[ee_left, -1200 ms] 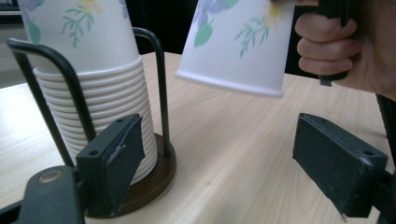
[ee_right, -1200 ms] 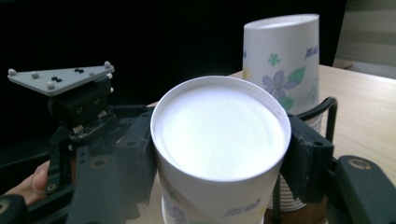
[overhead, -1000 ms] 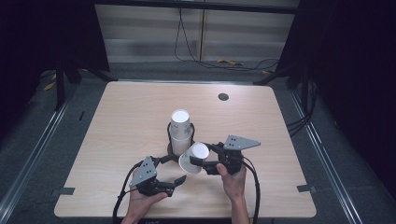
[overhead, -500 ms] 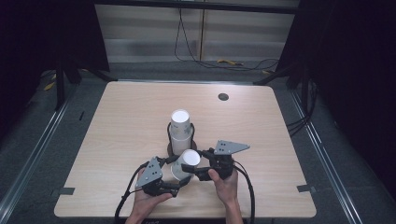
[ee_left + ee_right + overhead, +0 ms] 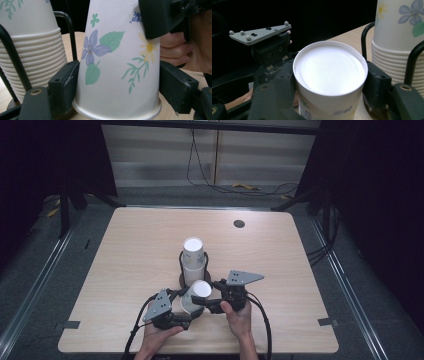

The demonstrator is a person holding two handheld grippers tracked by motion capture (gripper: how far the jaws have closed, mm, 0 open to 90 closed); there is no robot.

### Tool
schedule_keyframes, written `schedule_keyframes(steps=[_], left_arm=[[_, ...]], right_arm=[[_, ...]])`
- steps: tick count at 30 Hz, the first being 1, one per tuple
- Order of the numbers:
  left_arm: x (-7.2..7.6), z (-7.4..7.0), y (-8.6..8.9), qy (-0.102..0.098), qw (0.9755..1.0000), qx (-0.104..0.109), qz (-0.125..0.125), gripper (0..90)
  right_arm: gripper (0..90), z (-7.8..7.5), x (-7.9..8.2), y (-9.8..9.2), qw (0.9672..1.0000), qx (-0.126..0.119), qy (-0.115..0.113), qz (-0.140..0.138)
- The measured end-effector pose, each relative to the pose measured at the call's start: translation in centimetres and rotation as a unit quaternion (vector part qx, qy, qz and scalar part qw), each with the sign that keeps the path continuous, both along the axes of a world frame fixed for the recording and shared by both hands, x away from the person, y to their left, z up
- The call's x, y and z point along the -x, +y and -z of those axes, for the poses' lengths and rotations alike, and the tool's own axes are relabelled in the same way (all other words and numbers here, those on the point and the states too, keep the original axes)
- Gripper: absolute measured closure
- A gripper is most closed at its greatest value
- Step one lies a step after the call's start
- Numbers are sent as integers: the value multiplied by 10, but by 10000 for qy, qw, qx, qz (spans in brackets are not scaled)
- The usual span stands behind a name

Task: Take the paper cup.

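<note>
A single paper cup (image 5: 196, 296) hangs upside down in the lower middle of the high view, just in front of the stacked cups (image 5: 193, 259) in their wire holder (image 5: 180, 261). The right tool (image 5: 214, 301) clamps it near its closed base; the left tool (image 5: 186, 311) has just been closing around the rim end, one pad touching, the other a sliver off. Thin, light paper, I'd say: easily crushed, stiffest at the rolled rim and base.

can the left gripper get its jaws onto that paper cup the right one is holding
Probably yes. The paper cup already sits between the left gripper jaws near its rim, which have been closing; the right gripper grips its base end, clear of them.
</note>
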State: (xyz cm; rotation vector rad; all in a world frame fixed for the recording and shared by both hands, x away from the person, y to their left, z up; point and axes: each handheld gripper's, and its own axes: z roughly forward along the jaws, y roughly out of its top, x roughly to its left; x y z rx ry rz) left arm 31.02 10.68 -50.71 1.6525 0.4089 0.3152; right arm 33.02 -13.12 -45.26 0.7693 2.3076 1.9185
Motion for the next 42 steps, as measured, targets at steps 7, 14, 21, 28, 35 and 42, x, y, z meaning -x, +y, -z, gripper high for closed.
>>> schedule_keyframes(steps=[7,14,21,28,35,42], left_arm=[[0,0,-1,-32,10000,29,48,261],[0,-2,3,-47,10000,56,13,275],[-3,-5,9,14,9999,-142,59,274],[-6,-9,18,132,9995,-261,76,273],[-7,-12,23,234,9985,-465,150,275],[-10,-17,25,252,9974,-652,196,280]], right_arm=[[345,4,1,-4,9998,-176,15,4],[238,2,1,-1,10000,-49,-69,52],[187,-2,3,-1,9998,27,-148,117],[188,-2,6,-8,9996,17,-208,181],[190,-1,9,-11,9993,194,-245,216],[194,1,11,-19,9987,342,-235,301]])
